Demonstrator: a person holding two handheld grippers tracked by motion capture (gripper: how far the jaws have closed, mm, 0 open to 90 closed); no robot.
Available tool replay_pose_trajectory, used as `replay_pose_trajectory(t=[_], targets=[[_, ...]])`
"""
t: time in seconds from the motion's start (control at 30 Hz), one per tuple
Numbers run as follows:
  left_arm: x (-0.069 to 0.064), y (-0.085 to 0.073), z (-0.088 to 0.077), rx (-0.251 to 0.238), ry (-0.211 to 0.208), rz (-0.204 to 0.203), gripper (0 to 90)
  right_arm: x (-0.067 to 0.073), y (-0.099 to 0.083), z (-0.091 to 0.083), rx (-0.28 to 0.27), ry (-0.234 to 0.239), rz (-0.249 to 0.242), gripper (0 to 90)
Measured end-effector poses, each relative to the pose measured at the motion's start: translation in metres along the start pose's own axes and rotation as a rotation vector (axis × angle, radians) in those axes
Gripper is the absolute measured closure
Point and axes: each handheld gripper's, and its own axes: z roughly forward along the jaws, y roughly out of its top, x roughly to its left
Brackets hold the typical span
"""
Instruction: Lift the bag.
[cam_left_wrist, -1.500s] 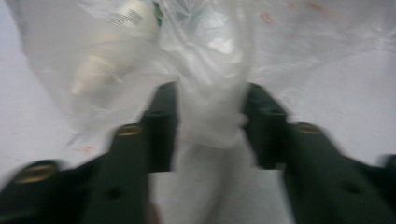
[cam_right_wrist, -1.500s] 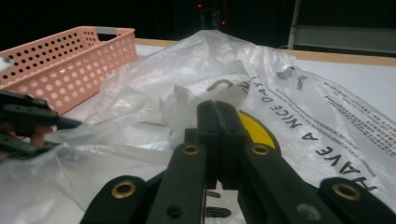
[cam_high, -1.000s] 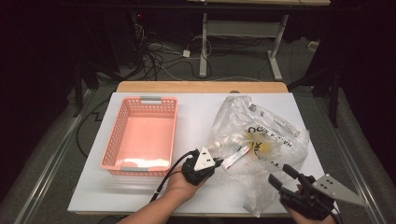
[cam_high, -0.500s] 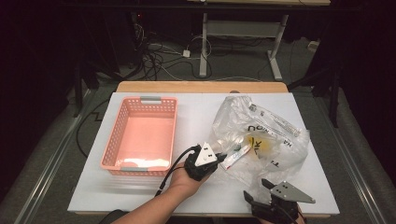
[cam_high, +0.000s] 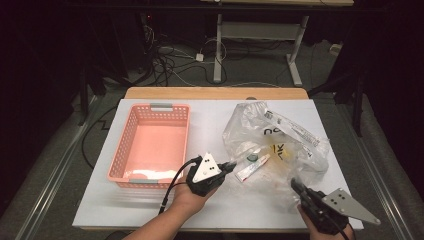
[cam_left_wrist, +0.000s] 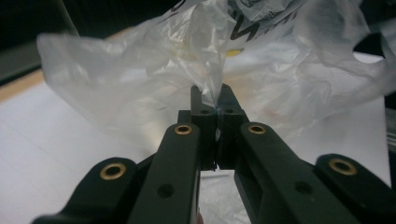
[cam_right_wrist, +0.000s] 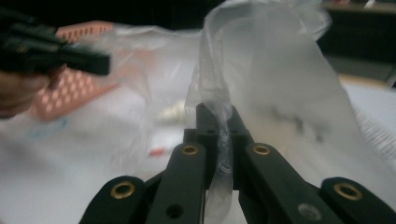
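A crumpled clear plastic bag with black lettering (cam_high: 280, 145) lies on the right half of the white worktop (cam_high: 150, 210), right of the frame's centre in the high view. Through the film, near the bag's lower left part, a small white tube with a red end (cam_high: 251, 167) can be made out; a yellowish patch sits beside it, too blurred to identify.

The left gripper (cam_high: 231, 165), held in a hand (cam_high: 187, 200) coming in from the bottom centre of the high view, meets the bag's left edge. In the left gripper view its two black jaws are pressed together on a pinch of the film (cam_left_wrist: 212, 91), which rises from between them towards the top of the frame.

The right gripper (cam_high: 295, 186), with a grey three-cornered plate on top, sits at the lower right of the high view, against the bag's lower edge. Its jaws have just been closing; in the right gripper view they clamp a gathered fold of the clear film (cam_right_wrist: 219, 116), which stands up in a tall peak above them. The left gripper appears blurred in the upper left of that view.

An empty pink plastic basket with latticed walls (cam_high: 131, 145) stands on the left half of the worktop, well apart from the bag. Beyond the worktop's far edge, cables lie on a dark floor (cam_high: 200, 65) beneath a metal-legged table frame.
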Motion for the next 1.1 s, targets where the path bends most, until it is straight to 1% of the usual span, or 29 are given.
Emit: replay_pose_trajectory(t=[0.1,0.2,0.27,0.33,0.43,0.53,0.63,0.67,0.7,0.73,0.77,0.83,0.87,0.93,0.97,1.03,1.1], targets=[[-0.002,0.014,-0.012,-0.059,0.025,0.022,87.5,-0.006,0.019,-0.002,-0.076,-0.018,-0.020,89.6],[0.000,0.028,-0.020,-0.102,0.049,0.041,87.5,-0.011,0.041,-0.003,-0.147,-0.027,-0.047,89.7],[0.003,0.038,-0.022,-0.135,0.055,0.034,87.5,-0.013,0.056,-0.002,-0.194,-0.029,-0.055,89.7],[0.004,0.050,-0.024,-0.164,0.072,0.049,87.5,-0.014,0.074,0.000,-0.237,-0.031,-0.070,89.8],[0.008,0.070,-0.025,-0.222,0.084,0.055,87.5,-0.017,0.102,0.005,-0.296,-0.037,-0.092,89.8],[0.016,0.091,-0.027,-0.269,0.108,0.061,87.5,-0.022,0.128,0.011,-0.344,-0.045,-0.090,89.9],[0.028,0.112,-0.028,-0.316,0.128,0.046,87.5,-0.030,0.153,0.016,-0.384,-0.056,-0.095,89.9],[0.031,0.118,-0.028,-0.327,0.134,0.047,87.5,-0.032,0.161,0.017,-0.395,-0.065,-0.092,89.9],[0.036,0.125,-0.028,-0.338,0.153,0.056,87.5,-0.035,0.168,0.017,-0.410,-0.070,-0.092,89.9],[0.038,0.129,-0.027,-0.341,0.154,0.048,87.5,-0.039,0.176,0.018,-0.417,-0.077,-0.088,89.9],[0.042,0.134,-0.027,-0.350,0.156,0.039,87.5,-0.042,0.180,0.019,-0.424,-0.084,-0.087,89.9],[0.050,0.142,-0.024,-0.354,0.180,0.041,87.5,-0.051,0.191,0.021,-0.436,-0.103,-0.078,89.9],[0.054,0.146,-0.023,-0.360,0.193,0.037,87.5,-0.054,0.194,0.021,-0.440,-0.111,-0.076,89.9],[0.065,0.152,-0.020,-0.363,0.199,0.014,87.5,-0.062,0.200,0.021,-0.446,-0.131,-0.066,89.9],[0.068,0.154,-0.019,-0.367,0.210,0.014,87.5,-0.066,0.204,0.020,-0.447,-0.148,-0.067,89.9],[0.076,0.159,-0.019,-0.372,0.219,-0.006,87.5,-0.074,0.207,0.020,-0.446,-0.165,-0.060,89.9],[0.080,0.159,-0.015,-0.347,0.244,0.009,87.4,-0.082,0.210,0.022,-0.430,-0.187,-0.069,89.9]])
